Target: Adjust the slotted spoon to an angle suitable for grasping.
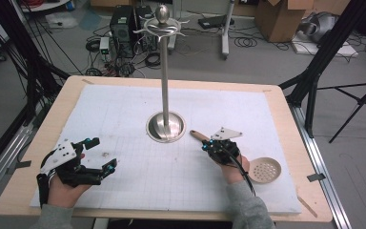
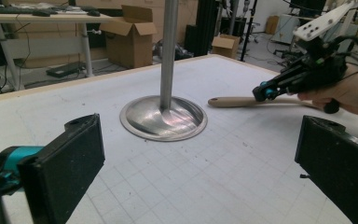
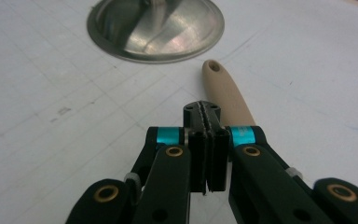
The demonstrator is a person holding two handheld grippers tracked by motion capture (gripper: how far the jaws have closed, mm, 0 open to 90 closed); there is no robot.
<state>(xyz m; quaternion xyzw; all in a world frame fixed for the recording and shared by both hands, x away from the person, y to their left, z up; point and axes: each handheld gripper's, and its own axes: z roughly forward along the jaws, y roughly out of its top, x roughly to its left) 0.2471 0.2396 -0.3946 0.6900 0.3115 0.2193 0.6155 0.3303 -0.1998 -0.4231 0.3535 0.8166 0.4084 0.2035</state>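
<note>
Hanging the skimmer (image 1: 262, 170) needs a grip first — right gripper (image 3: 207, 122) sits closed beside its handle (image 3: 226, 95), empty; reopen, straddle it.

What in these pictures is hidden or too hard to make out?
- Skimmer spoon: mid-handle hidden in the high view by the right hand-held gripper.
- Stand: its top is cut off by the left gripper view's upper edge.
- Whether the right jaws pinch the handle: they look shut, and the handle passes beside or under them.
</note>
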